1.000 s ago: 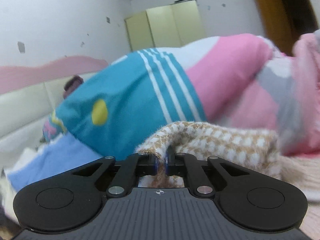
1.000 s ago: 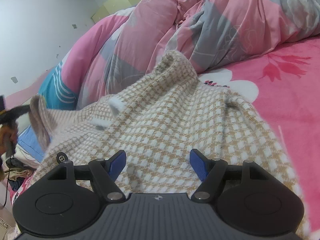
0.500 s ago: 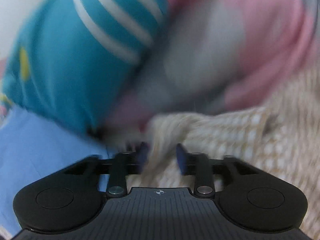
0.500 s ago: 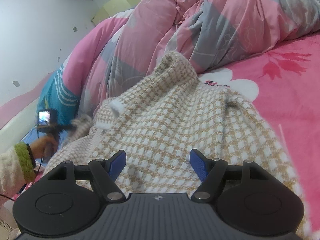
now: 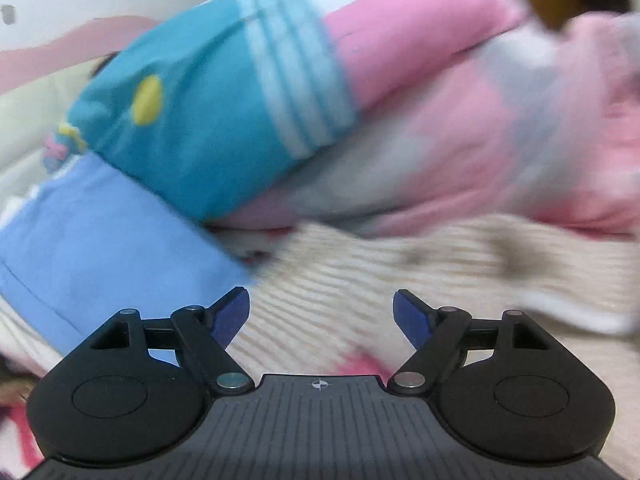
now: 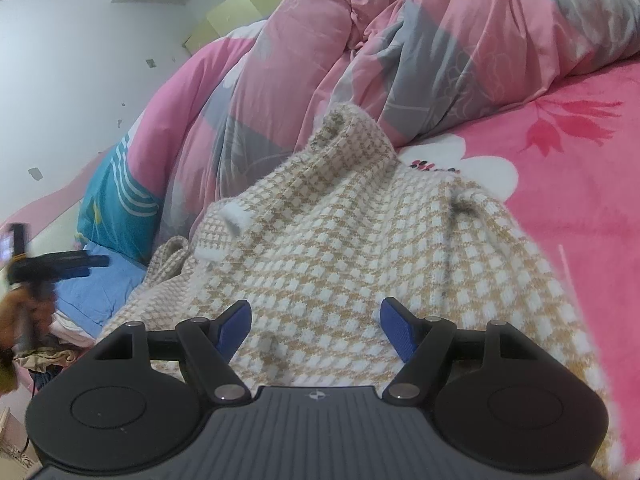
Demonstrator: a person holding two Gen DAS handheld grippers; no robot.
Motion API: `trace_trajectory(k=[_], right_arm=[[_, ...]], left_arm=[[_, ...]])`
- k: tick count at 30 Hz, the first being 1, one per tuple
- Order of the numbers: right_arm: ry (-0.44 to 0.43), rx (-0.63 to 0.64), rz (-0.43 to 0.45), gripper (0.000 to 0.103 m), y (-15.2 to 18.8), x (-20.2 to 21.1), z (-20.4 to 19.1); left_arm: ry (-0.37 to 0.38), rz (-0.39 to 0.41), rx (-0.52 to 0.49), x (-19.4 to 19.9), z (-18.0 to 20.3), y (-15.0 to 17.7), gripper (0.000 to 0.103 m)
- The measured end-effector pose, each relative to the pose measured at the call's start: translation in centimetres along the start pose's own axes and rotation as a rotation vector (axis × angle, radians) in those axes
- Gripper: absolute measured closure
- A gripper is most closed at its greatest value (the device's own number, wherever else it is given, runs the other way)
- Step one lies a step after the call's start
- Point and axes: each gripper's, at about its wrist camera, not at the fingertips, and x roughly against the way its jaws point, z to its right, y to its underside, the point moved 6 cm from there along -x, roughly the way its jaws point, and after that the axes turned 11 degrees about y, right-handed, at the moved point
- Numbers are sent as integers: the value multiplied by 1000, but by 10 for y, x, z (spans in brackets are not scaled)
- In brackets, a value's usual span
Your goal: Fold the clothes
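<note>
- 1 checked sweater (image 6: 360, 248) lay spread on the pink bed sheet (image 6: 580, 184), against the quilt (image 6: 400, 60).
- Left gripper (image 5: 321, 314): jaws just opened wide, nothing gripped.
- Right gripper (image 6: 316, 326) gaped empty above the sweater.

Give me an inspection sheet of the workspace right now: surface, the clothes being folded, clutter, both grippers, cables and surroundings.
Surface: bed with a pink floral sheet.
Job's things: tan and white checked sweater lying spread on the sheet, collar toward the duvet, a sleeve bunched at its left edge.
Clutter: pink and grey duvet heaped behind the sweater; teal striped pillow resting on a light blue pillow; loose clothes off the bed's left edge, too blurred to name.
Grippers: left gripper open, jaws just opened, nothing between the pads; right gripper open over the sweater, gripping nothing.
Cables: nothing seen.
Surroundings: white wall, pale yellow wardrobe.
</note>
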Motion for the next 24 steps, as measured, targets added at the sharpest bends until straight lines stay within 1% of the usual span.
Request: trace_trajectory(k=[2, 5, 7, 8, 11, 13, 15, 17, 18, 20, 23, 24], right_arm=[[13, 3, -14, 29, -2, 1, 0], [118, 94, -45, 29, 0, 18, -12], [180, 190, -37, 27, 6, 43, -25], [182, 235, -33, 27, 10, 58, -34], [135, 361, 5, 25, 30, 109, -61], [93, 448, 18, 25, 48, 138, -80], [54, 526, 14, 24, 70, 158, -98], [38, 599, -7, 24, 92, 165, -114], [41, 635, -20, 24, 102, 166, -120], [66, 675, -47, 23, 114, 153, -126], [104, 717, -87, 14, 129, 132, -130], [109, 709, -95, 16, 130, 128, -131]], left_arm=[[152, 6, 35, 23, 36, 19, 24], [350, 11, 102, 45, 85, 53, 26], [455, 11, 108, 49, 111, 75, 29], [484, 19, 92, 52, 122, 86, 30], [512, 41, 27, 51, 147, 110, 32], [489, 29, -8, 44, 153, 122, 33], [460, 13, -42, 36, 158, 133, 34], [426, 0, -58, 25, 158, 142, 35], [420, -6, -55, 22, 157, 146, 35], [412, -14, -51, 17, 156, 152, 35], [413, 1, -58, 20, 158, 157, 34], [418, 6, -55, 20, 157, 158, 34]])
